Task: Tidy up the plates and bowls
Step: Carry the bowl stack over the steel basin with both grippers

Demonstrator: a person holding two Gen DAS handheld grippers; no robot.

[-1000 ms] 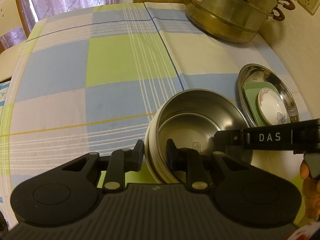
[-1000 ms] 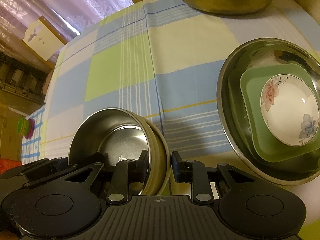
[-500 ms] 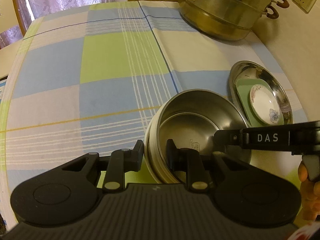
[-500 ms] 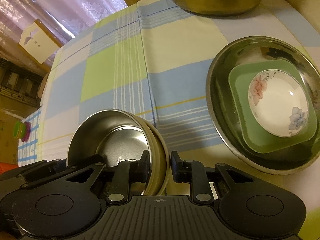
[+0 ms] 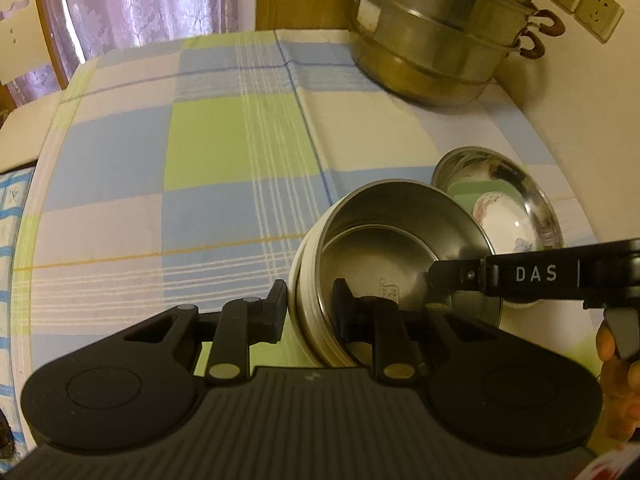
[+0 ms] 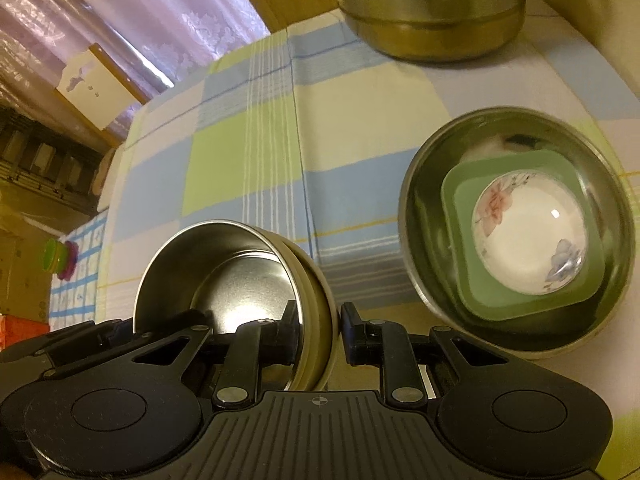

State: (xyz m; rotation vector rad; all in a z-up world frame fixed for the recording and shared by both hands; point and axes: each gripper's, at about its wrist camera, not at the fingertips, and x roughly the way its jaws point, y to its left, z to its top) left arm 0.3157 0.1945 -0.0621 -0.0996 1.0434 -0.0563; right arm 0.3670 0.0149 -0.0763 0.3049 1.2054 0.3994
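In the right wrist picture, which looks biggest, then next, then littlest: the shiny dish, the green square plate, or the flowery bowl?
Largest to smallest, as they look:
1. Shiny metal dish, holding the other two
2. Green square plate, inside the dish
3. Flowery bowl, on the green plate
They sit nested together, so nearness to the camera hardly changes the order.

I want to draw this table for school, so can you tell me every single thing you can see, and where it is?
Checked tablecloth: one, blue, green and cream, covering the table.
Steamer pot: one, steel, far right corner.
Wide steel basin: one, silver, on the right.
Green square dish: one, inside the basin.
Flowered bowl: one, white, in the green dish.
Steel bowl: one, silver with cream outside, held tilted.
Wall sockets: two, cream.
Curtain: lilac, behind.
Left gripper: black, clamping the bowl's rim.
Right gripper: black, clamping the opposite rim.
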